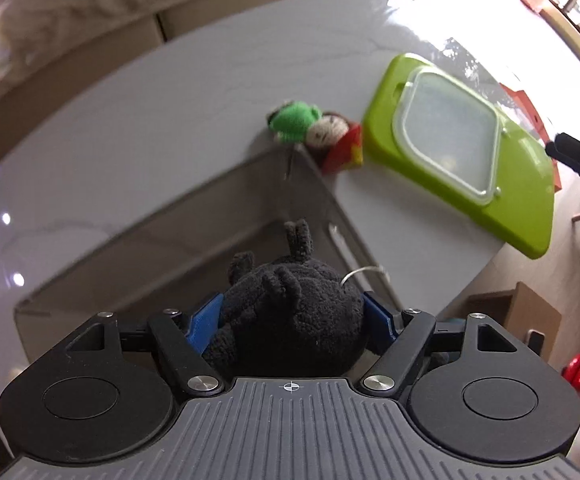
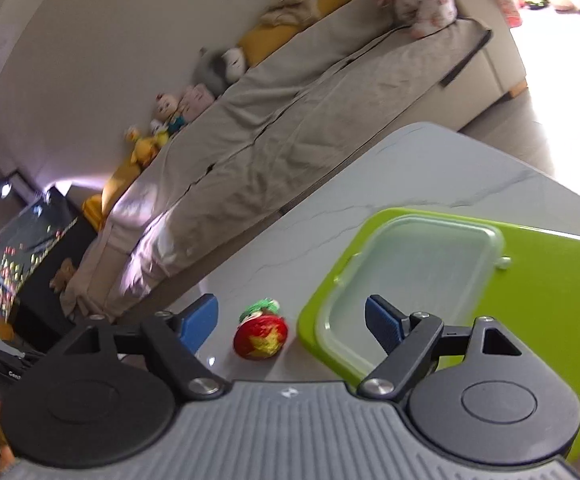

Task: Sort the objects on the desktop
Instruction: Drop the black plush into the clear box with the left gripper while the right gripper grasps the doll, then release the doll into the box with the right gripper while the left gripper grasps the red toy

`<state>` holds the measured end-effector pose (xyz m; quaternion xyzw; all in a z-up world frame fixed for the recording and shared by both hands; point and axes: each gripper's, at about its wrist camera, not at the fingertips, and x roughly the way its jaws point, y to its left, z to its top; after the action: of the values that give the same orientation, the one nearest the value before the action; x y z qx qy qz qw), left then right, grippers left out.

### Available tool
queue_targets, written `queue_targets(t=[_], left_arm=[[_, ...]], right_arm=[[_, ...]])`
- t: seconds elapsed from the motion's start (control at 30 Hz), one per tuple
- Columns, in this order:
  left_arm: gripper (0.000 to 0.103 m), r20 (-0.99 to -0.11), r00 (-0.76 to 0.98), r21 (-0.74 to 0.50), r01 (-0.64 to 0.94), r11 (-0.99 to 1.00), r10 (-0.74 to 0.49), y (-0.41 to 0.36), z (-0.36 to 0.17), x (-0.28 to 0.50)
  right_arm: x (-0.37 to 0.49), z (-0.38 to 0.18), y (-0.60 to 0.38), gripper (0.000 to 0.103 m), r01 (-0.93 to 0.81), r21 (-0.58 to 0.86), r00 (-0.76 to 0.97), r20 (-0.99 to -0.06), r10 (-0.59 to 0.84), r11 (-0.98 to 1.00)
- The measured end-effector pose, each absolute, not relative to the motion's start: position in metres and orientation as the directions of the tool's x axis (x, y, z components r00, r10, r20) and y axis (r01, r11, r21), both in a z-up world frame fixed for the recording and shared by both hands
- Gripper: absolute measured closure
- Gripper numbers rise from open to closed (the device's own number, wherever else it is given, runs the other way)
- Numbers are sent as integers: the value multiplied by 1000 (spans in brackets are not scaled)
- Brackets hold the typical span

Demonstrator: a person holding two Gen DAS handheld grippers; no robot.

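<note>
We see the left hand-held gripper (image 1: 290, 316) angled down over a grey bin (image 1: 194, 216) that stands on the pale marble-veined worktop (image 1: 130, 128); its blue pads (image 1: 204, 322) are closed against the sides of a black plush toy (image 1: 290, 312), which fills the gap between them and hangs above the bin's opening. A thin metal ring (image 1: 363, 272) shows beside the toy. We cannot make out anything lying in the bin, as the toy hides much of its floor. Just past the bin's far corner lie two small knitted dolls, a green one (image 1: 293, 120) and a red one (image 1: 339, 146), touching each other. Beside them lies a lime-green cutting board (image 1: 521, 200) carrying a clear lidded food container (image 1: 445, 136), whose contents we cannot tell through the cloudy lid. The right hand-held gripper (image 2: 290, 324) tilts over the worktop with its blue pads (image 2: 198, 322) spread wide and nothing between them; the red knitted doll sits on the worktop in line with the gap, and the right pad overlaps the container's near edge. A sofa (image 2: 290, 128) with soft toys (image 2: 162, 120) along its back stands beyond the worktop.
</note>
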<state>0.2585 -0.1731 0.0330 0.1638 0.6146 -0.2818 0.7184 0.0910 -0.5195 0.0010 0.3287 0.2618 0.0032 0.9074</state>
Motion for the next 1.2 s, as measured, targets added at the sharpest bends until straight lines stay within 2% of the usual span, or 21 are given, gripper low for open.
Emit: queue_targets(t=[0.2, 0.37, 0.47, 0.53, 0.63, 1.0, 1.1, 1.17, 1.2], left_arm=[[24, -976, -102, -214, 565, 797, -190, -157, -31, 268], [23, -972, -158, -235, 564, 791, -177, -157, -64, 276], [23, -970, -188, -234, 578, 781, -152, -161, -80, 279], [20, -966, -215, -244, 593, 767, -141, -164, -89, 278], [11, -959, -235, -271, 609, 745, -157, -166, -94, 275], [5, -928, -218, -372, 570, 733, -302, -141, -65, 268], [4, -911, -160, -403, 533, 744, -379, -118, -38, 268], [3, -899, -102, -415, 506, 756, -426, -97, -16, 266], [3, -894, -69, -417, 492, 764, -443, -85, -5, 264]], right_arm=[[191, 0, -438, 20, 37, 401, 753, -613, 238, 915], [247, -11, -376, 17, -97, 158, 685, -706, 181, 983], [281, -25, -357, 15, -152, 93, 619, -767, 168, 984], [301, -34, -349, 15, -169, 97, 571, -802, 178, 981], [322, -47, -349, 15, -162, 136, 500, -843, 200, 977], [343, -81, -350, 15, -131, 146, 372, -909, 185, 981], [339, -88, -347, 23, -128, 111, 360, -921, 151, 986], [334, -89, -348, 37, -123, 81, 366, -923, 121, 989], [330, -89, -348, 38, -123, 67, 371, -922, 108, 990]])
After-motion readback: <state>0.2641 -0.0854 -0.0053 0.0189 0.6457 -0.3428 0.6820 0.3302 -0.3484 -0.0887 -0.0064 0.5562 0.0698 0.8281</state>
